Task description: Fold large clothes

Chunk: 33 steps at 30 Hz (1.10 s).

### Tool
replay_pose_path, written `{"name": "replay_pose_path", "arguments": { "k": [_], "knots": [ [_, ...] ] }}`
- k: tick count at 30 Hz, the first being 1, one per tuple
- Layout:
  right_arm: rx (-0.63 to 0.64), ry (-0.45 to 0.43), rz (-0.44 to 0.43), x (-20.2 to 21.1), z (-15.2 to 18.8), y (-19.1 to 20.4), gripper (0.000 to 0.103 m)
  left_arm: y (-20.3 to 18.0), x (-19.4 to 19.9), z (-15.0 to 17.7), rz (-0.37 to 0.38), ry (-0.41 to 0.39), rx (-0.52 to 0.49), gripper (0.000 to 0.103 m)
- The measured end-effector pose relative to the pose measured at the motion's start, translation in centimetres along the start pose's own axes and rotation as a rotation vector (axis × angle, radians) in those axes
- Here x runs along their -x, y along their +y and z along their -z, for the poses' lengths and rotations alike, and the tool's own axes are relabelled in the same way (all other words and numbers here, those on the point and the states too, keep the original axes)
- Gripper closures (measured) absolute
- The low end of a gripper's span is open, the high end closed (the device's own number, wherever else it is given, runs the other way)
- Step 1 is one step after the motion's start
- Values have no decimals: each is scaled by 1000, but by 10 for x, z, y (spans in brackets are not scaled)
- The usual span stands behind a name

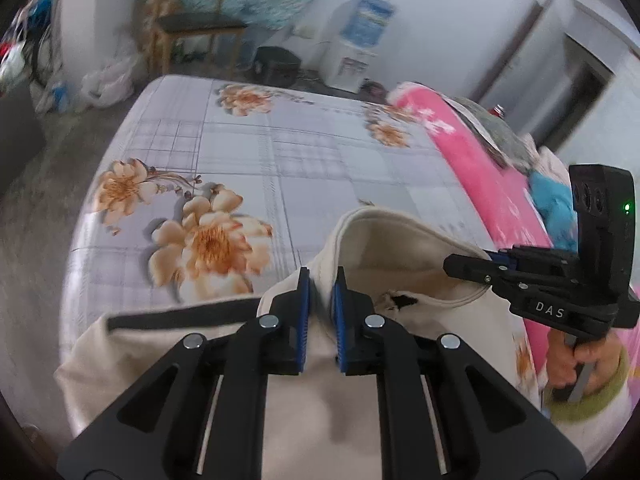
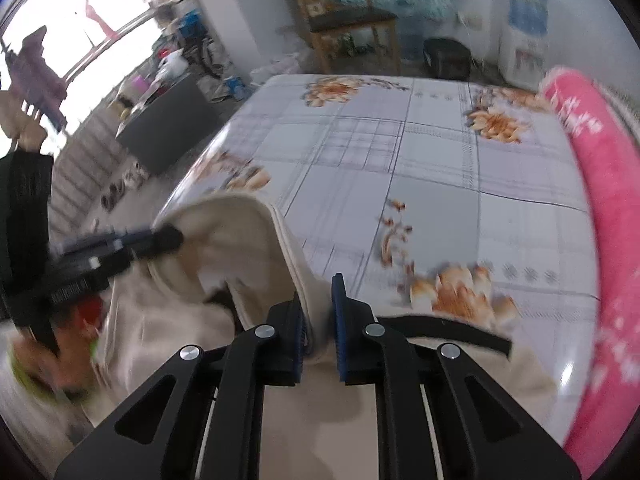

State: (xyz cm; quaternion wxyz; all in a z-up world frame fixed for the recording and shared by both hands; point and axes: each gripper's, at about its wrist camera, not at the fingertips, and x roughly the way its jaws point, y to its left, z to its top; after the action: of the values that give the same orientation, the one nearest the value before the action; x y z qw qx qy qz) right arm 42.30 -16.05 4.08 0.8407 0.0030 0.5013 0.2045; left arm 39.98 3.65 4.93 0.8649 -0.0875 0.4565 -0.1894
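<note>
Cream fabric is what you hold in both hands: the garment (image 1: pixel 392 264) lies at the near edge of the bed (image 1: pixel 280 160), its open rim arching ahead of you. Your left gripper (image 1: pixel 320 280) is pinched on one side of that rim, your right gripper (image 2: pixel 318 288) on the other. The bare sheet stretches away beyond both, so the fold likely goes forward.

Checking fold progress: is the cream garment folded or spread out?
Neither fully: the cream fabric garment is bunched, its collar opening lifted off the floral bedsheet, pinched by the left gripper and right gripper.
</note>
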Motion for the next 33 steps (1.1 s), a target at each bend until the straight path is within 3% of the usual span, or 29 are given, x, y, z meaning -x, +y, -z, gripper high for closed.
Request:
{"name": "replay_pose_path", "arguments": {
  "k": [3,6,8,10,12,16,19,21,23,26,27,30,33],
  "knots": [
    [93,3,43,16,39,18,90,-9,17,28,2,41,-43,92],
    [186,68,86,5,84,30,85,-10,14,62,-5,109,-52,91],
    [200,118,101,-2,103,30,70,-7,5,85,-33,173,-66,79],
    [199,130,123,3,117,29,65,2,6,102,-56,226,-39,70],
    [183,96,121,24,119,26,64,11,28,106,-17,181,-10,69],
    [125,-61,12,84,99,23,63,18,82,88,20,-28,-14,66],
    [94,-103,-19,84,78,30,63,11,81,72,27,-79,-3,66],
    [100,-75,-25,60,68,39,64,1,61,67,26,-56,-8,66],
    [160,-17,19,22,68,56,69,-12,33,69,-35,-14,-49,66],
    [223,89,97,-24,88,65,69,-18,-18,88,-129,148,-89,68],
    [218,126,109,-34,95,63,69,-19,-20,94,-131,129,-108,68],
    [146,112,63,-17,98,44,68,-22,-13,101,-139,112,-163,68],
    [-20,62,-31,14,94,9,57,-19,-9,100,-109,110,-156,68]
  ]
}}
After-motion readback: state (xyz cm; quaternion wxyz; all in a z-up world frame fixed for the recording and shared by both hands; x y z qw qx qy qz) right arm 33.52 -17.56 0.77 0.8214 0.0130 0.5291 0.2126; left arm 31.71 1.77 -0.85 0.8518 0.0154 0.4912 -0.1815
